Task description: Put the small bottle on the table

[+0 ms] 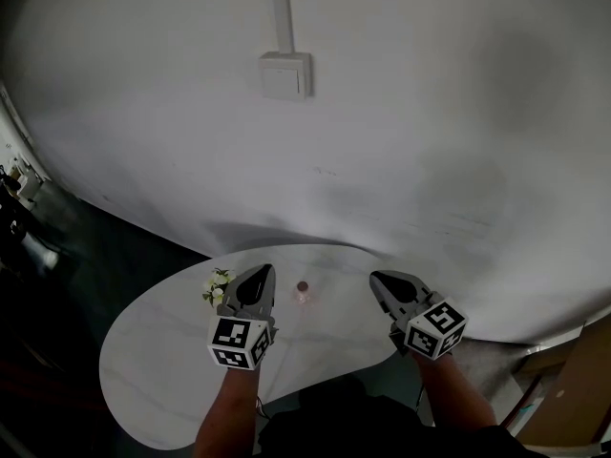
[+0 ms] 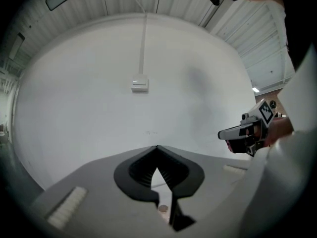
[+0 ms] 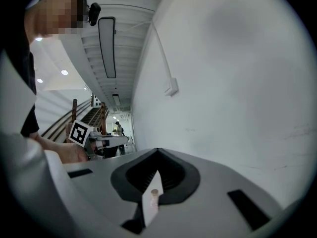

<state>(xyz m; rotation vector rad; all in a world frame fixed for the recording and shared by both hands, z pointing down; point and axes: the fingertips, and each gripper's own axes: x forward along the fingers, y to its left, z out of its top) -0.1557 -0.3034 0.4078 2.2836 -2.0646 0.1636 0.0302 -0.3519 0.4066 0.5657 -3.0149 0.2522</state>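
Observation:
The small bottle (image 1: 303, 291), pale pink with a dark cap, stands upright on the white table (image 1: 162, 351), between my two grippers and touching neither. My left gripper (image 1: 260, 271) hovers just left of it, jaws shut and empty. My right gripper (image 1: 378, 279) hovers to its right, jaws also shut with nothing held. In the left gripper view the tips of the left gripper (image 2: 157, 148) meet, and the bottle (image 2: 163, 208) shows through the slit below them. In the right gripper view the right gripper (image 3: 158, 150) is likewise closed, with the bottle (image 3: 154, 195) seen through its slit.
A small bunch of white flowers (image 1: 218, 287) sits on the table beside the left gripper. A white wall with a switch box (image 1: 285, 74) rises right behind the table. Dark floor lies to the left, and cardboard (image 1: 573, 389) at the lower right.

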